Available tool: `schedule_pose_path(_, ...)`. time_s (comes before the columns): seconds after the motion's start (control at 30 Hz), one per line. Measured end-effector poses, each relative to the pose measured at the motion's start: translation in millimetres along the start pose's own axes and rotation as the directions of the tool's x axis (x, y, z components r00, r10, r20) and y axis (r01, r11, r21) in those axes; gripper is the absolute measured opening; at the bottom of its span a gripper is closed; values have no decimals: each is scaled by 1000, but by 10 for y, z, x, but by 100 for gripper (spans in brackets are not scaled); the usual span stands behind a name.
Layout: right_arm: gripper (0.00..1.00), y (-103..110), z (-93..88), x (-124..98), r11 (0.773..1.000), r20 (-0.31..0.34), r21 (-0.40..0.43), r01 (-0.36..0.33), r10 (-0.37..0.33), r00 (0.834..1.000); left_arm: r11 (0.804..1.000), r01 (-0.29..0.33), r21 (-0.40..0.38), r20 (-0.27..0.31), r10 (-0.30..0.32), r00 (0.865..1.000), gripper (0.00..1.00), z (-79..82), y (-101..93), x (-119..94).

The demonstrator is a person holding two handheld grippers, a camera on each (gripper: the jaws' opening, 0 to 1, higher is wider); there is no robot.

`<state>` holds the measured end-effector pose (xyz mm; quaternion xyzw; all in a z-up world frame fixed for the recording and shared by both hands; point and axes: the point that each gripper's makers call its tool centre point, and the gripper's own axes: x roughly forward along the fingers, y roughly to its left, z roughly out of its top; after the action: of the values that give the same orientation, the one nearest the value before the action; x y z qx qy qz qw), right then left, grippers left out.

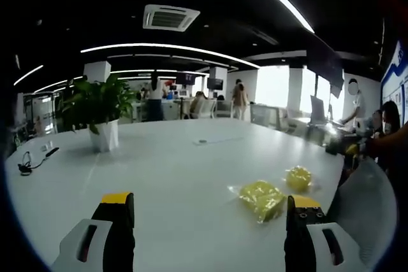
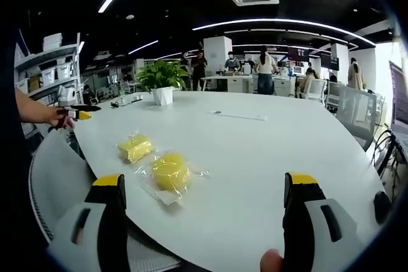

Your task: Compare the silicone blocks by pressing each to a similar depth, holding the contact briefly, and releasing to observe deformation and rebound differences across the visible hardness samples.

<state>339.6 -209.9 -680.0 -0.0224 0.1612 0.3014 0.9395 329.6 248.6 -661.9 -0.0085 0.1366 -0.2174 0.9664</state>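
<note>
Yellow silicone blocks (image 2: 170,171) in clear wrap — glossy white table (image 2: 255,157)

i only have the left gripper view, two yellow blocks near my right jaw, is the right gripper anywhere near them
Observer: In the right gripper view, the right gripper is open over the table edge; the rounder block lies just ahead of its left jaw, untouched.
Operator: and the other block, touching the round one?
Observer: No. The flatter block lies apart from it, further out on the white table. Each sits in its own clear wrapper.
Operator: anything behind me i should know
Observer: A hand holds a small black and yellow tool at the table's left edge.
</note>
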Motion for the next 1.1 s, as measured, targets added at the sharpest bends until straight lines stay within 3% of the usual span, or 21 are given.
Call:
schedule_pose_path(0.23, 97, -40, -57, -21, 1000, -5, 6, 29, -29, 1000, 999, 2, -32, -1, -2, 1000, 100, -34, -28, 5)
schedule_pose_path(1.1, 97, -6, -71, -3, 1000, -6, 6, 16, -16, 1000, 998, -19, -55, 27, 20, 999, 100, 20, 1, -2)
